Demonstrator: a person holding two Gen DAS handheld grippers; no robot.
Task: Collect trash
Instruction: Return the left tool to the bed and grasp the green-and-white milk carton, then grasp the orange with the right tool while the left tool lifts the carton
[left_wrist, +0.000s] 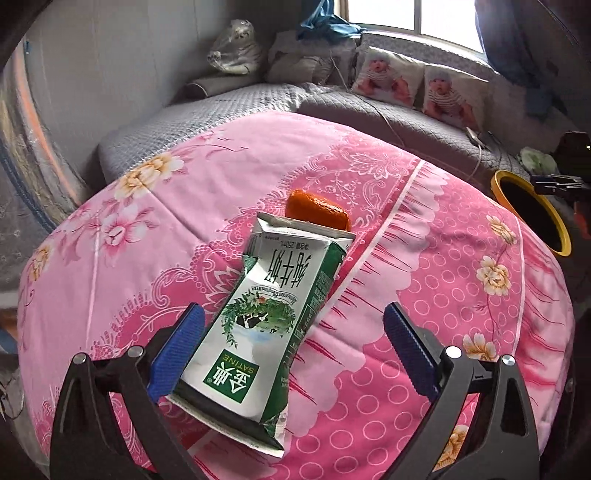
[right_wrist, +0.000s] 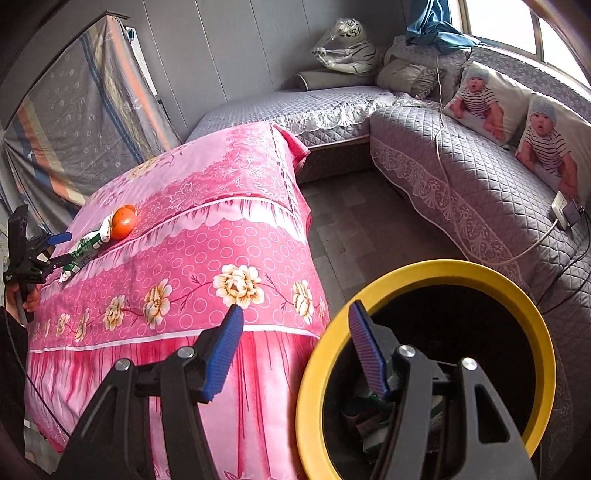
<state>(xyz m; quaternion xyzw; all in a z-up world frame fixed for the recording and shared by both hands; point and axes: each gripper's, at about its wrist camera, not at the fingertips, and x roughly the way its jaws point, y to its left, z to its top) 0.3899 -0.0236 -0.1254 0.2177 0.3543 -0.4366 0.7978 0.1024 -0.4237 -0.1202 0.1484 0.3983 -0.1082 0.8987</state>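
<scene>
The left gripper (left_wrist: 291, 328) stands with its blue-padded jaws spread wide over a crushed green and white milk carton (left_wrist: 266, 317). The carton lies flat between the jaws; its near corner sits right against the left pad, while the right pad is well apart from it, so nothing is clamped. Just past the carton's far end, touching it, sits an orange (left_wrist: 317, 211). Both rest on a table covered in a pink flowered cloth (left_wrist: 461, 280). Off to the gripper's right, beyond the table edge, is the yellow rim of a bin (left_wrist: 496, 184).

The right gripper (right_wrist: 295, 350) hangs half open and empty, its right finger over the mouth of that bin (right_wrist: 310, 369), its left finger over the hanging pink cloth. Some rubbish lies in the dark bottom of the bin. Far to its left a hand (right_wrist: 27, 295) holds the other gripper over the carton. Farther off, a grey quilted sofa (right_wrist: 461, 177) bends around the corner, with two printed cushions (right_wrist: 480, 99) and a wrapped toy tiger (right_wrist: 347, 48).
</scene>
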